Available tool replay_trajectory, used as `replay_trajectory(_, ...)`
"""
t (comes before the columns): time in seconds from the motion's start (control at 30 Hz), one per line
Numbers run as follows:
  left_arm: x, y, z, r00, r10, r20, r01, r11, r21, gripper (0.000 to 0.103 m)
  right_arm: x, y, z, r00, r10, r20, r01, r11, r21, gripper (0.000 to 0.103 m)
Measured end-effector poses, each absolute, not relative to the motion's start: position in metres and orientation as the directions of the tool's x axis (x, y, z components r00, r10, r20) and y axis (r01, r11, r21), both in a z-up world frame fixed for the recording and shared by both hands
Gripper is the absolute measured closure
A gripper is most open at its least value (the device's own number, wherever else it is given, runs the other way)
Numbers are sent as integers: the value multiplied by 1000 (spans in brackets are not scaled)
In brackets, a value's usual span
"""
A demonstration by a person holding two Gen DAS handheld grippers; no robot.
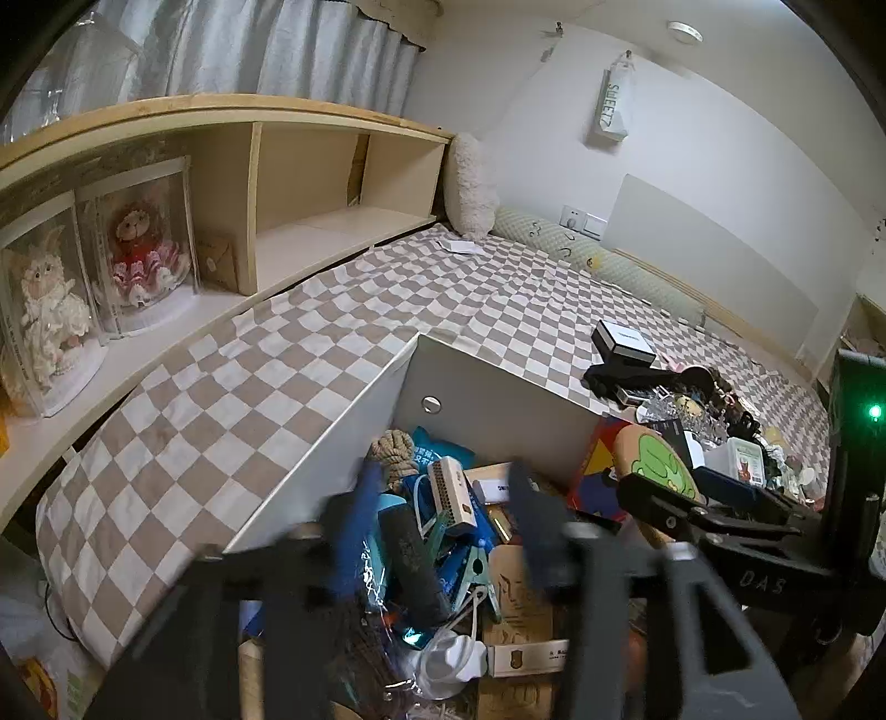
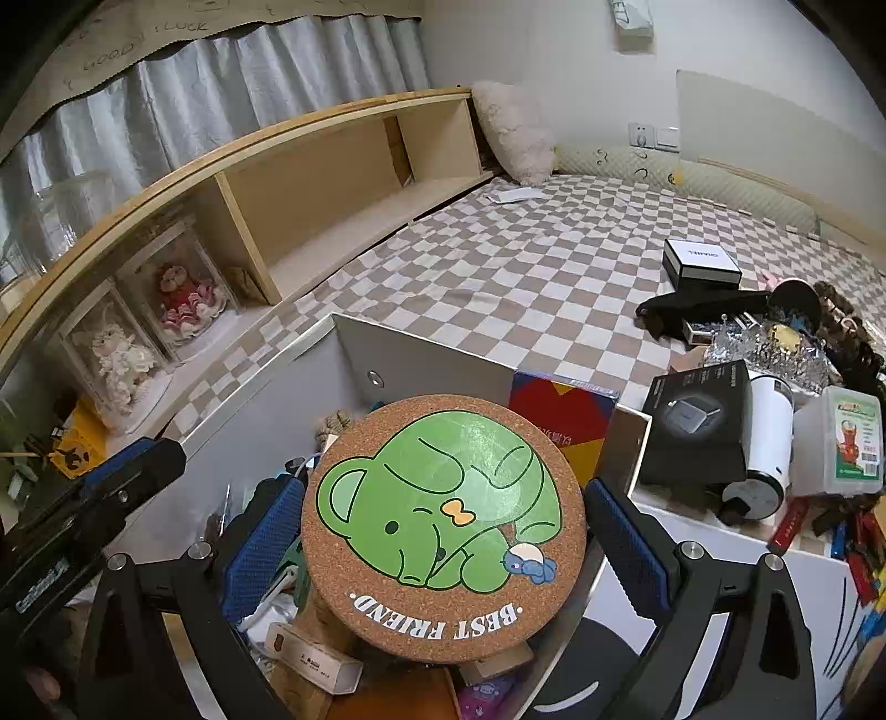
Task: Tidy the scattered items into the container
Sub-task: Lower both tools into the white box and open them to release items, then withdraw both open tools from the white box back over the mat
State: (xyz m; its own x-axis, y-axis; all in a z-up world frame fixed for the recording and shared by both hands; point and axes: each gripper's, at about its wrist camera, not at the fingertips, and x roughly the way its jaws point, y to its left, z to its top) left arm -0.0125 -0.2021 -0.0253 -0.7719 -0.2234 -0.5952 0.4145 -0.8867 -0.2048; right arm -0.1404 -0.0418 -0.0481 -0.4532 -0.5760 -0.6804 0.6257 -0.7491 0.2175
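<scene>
Right wrist: right claw (image 2: 443, 531) wide open round cork coaster (image 2: 443, 526) over cluttered white box (image 2: 432, 360).

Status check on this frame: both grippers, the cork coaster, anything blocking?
Right gripper open around cork coaster, pads not visibly touching. Left gripper open, empty, over white box. Box crowded.

Cork coaster (image 2: 443, 526) over container (image 2: 432, 360), boxes (image 2: 698, 437) to its right

white walls (image 1: 720, 138), grey curtain (image 1: 277, 50), wooden shelf (image 1: 310, 166) beside checkered bed (image 2: 526, 266), fluffy pillow (image 1: 470, 188).
</scene>
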Motion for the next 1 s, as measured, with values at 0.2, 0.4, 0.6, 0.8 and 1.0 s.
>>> replay_trajectory(0.2, -14, -199, -24, -774, -228, -590, 415, -887, -203, 50, -140, -41, -49, -463, -573, -676, 628, -750, 206, 2)
replay_trajectory(0.4, -14, -199, -22, -774, -229, -590, 416, -887, -202, 50, -138, -37, -44, -481, -582, -656, 630, -749, 202, 2)
replay_trajectory(0.6, -14, -197, -21, -779, -227, -585, 410, -889, -202, 50, -137, -35, -39, -485, -590, -645, 634, -745, 205, 1)
replay_trajectory(0.8, -14, -197, -21, -780, -223, -585, 407, -891, -203, 50, -137, -29, -36, -491, -588, -643, 631, -749, 204, 1)
replay_trajectory(1.0, -15, -193, -22, -778, -219, -588, 400, -896, -194, 50, -138, -22, -34, -496, -587, -640, 625, -753, 206, 1)
